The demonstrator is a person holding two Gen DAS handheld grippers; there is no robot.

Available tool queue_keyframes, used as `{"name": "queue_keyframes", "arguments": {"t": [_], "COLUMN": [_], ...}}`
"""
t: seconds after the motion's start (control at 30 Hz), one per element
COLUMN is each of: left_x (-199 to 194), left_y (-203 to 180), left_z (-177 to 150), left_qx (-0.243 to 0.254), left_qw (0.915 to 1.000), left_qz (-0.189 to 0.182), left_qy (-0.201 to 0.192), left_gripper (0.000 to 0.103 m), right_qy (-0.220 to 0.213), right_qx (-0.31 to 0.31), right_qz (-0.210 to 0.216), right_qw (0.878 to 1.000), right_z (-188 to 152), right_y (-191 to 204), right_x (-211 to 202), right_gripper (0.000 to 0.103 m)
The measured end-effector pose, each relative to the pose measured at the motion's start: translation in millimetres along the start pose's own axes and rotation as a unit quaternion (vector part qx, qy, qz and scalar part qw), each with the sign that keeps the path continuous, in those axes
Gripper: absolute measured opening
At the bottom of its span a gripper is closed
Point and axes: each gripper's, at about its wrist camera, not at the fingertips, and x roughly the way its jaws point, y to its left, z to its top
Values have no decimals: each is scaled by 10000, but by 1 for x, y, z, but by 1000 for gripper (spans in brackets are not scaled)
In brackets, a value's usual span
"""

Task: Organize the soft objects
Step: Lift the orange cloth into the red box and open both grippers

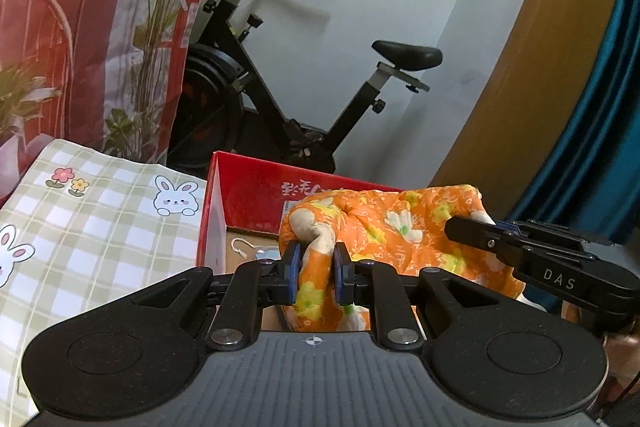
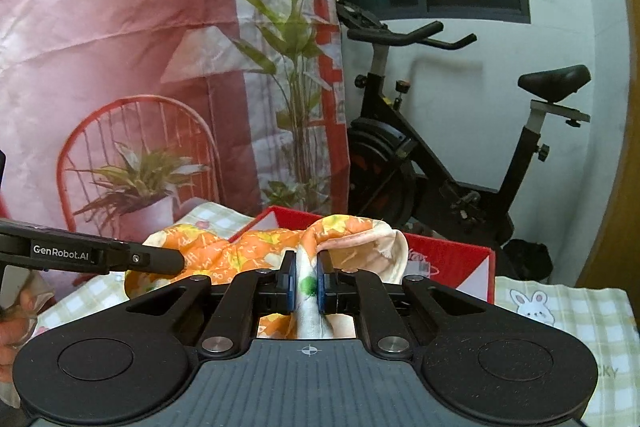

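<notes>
The orange flowered cloth (image 1: 384,227) hangs bunched between both grippers, over the open red box (image 1: 256,191). The left gripper (image 1: 316,269) has its jaws closed on a fold of it, the cloth spilling ahead of and below them. The right gripper (image 2: 307,281) has its jaws pinched tight on another fold, with the cloth's pale edge curling just beyond. The box stands on the checked bunny tablecloth (image 1: 92,227) of the table; an exercise bike (image 1: 280,83) stands farther back.
</notes>
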Motion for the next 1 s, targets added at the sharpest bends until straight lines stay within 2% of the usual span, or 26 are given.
{"name": "queue_keyframes", "arguments": {"t": [0.2,0.37,0.77,0.83,0.87,0.9,1.0], "left_x": [37,59,80,80,80,79,77], "left_y": [6,8,15,13,11,10,8], "left_z": [12,9,-1,-1,0,0,2], "left_qx": [60,213,550,626,652,662,726], "left_qw": [9994,9973,9911,9904,9905,9907,9909], "left_qz": [192,364,560,571,574,571,574], "left_qy": [292,604,1079,1088,1070,1046,974], "left_gripper": [18,18,19,28,40,49,52], "right_qy": [204,446,1147,1222,1260,1297,1376], "right_qx": [-115,-39,403,407,399,398,430], "right_qz": [-123,-199,-333,-369,-380,-380,-372], "right_qw": [9996,9988,9920,9910,9905,9900,9889], "right_z": [4,-8,-46,-49,-50,-51,-54], "right_y": [-14,-23,-34,-34,-34,-35,-34], "right_x": [39,70,110,113,114,115,117], "right_gripper": [9,9,9,9,9,9,9]}}
